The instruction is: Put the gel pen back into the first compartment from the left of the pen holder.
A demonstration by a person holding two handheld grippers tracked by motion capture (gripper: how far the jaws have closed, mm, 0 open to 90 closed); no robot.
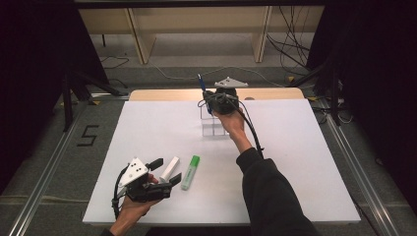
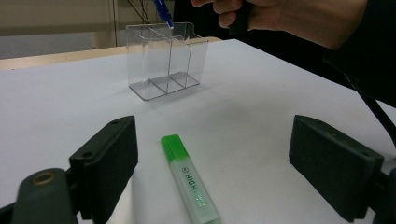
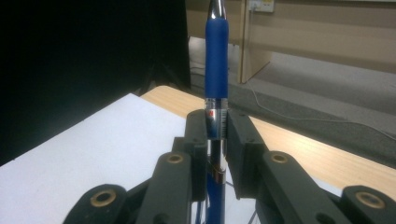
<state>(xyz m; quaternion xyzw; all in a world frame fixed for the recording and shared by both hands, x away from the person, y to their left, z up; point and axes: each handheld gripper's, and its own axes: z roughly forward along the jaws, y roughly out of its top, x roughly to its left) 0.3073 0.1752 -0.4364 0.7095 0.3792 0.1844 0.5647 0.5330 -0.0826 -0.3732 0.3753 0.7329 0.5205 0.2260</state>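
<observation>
High view: right gripper [image 1: 212, 100] clamps pen [image 1: 201, 82] over organizer [image 1: 214, 125] at table's 12 o'clock; left gripper [image 1: 164, 170] spread around white marker [image 1: 169, 168], highlighter [image 1: 190, 172] at its 3 o'clock. Left gripper view: organizer [image 2: 163, 58] looks empty, highlighter [image 2: 189, 178] between wide jaws. Right gripper view: pen [image 3: 216, 65] pinched upright. Nothing stowed yet; three items left.

Clear glossy plastic organizer [image 2: 166, 58]; blue pen [image 3: 216, 60] matt rubbery grip; green plastic highlighter [image 2: 189, 179]; matt white tabletop [image 1: 147, 132]

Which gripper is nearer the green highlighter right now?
Left. The left gripper sits open right beside the green highlighter, jaws either side of it in its own view. The right gripper holds a blue pen above the clear organizer.
</observation>
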